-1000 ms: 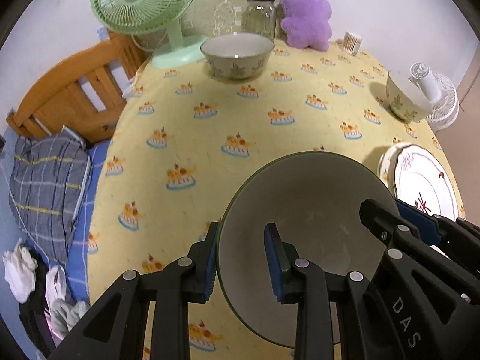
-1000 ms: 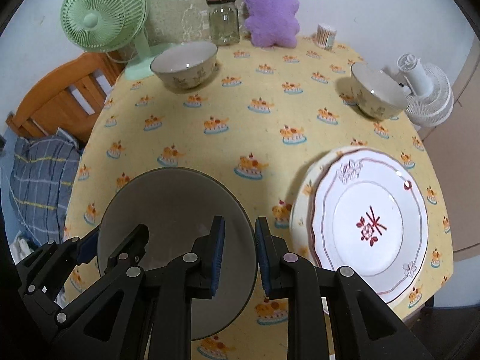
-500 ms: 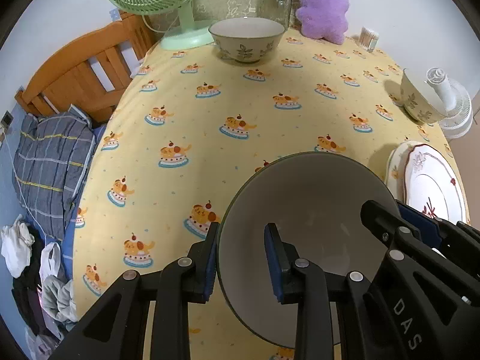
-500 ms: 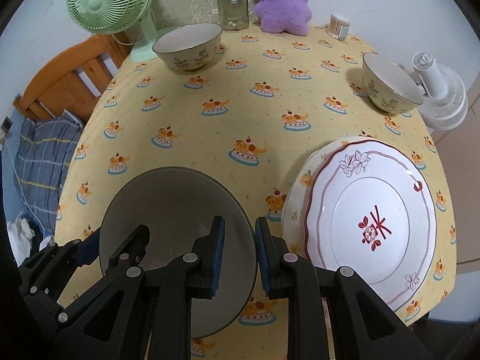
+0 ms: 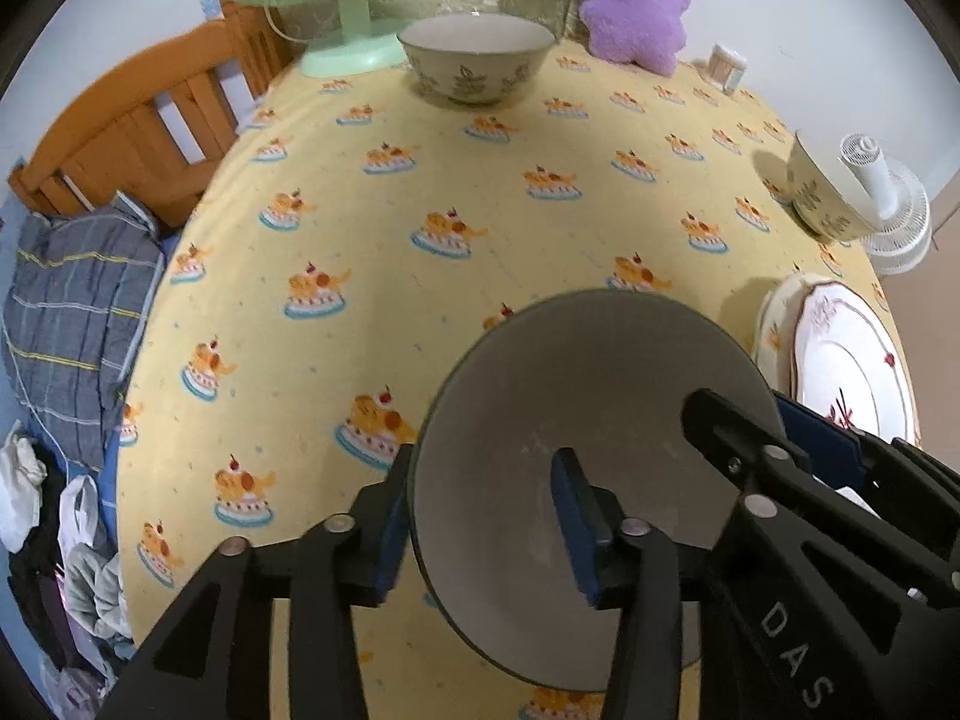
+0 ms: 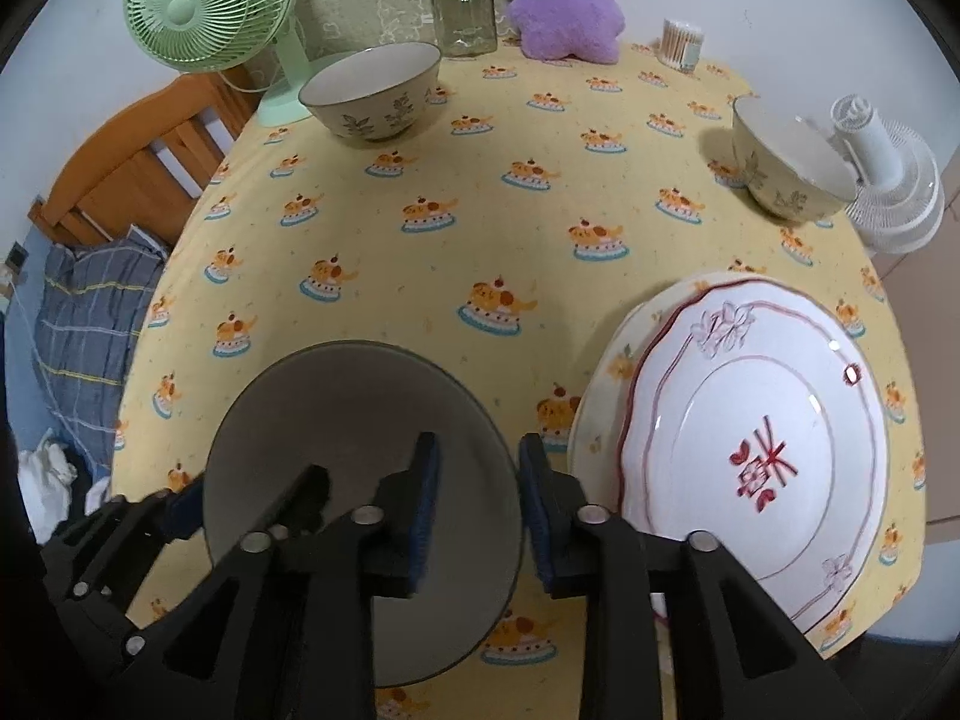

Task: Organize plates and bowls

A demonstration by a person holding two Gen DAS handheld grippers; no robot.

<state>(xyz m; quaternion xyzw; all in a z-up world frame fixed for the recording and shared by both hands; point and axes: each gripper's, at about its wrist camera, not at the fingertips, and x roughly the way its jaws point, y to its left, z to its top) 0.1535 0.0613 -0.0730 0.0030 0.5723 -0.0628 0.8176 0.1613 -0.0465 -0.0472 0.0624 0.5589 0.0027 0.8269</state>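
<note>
We have both grippers, left (image 5: 483, 525) and right (image 6: 477, 501), jaws just opening off the grey bowl (image 5: 600, 414) at six o'clock; the plates (image 6: 762, 438) sit stacked at three, two patterned bowls (image 6: 375, 90) still scattered.

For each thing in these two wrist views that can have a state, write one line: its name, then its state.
grey bowl: upright, empty, on the tablecloth, its rim between both grippers' pads
left gripper: jaws just opening, astride the bowl's left rim
right gripper: jaws just opening, astride the bowl's right rim
far leaf-pattern bowl: upright, empty
right leaf-pattern bowl: upright, empty
red-trimmed plate: stacked on another plate
glass jar: lid on, looks empty
green fan: blades look still
</note>
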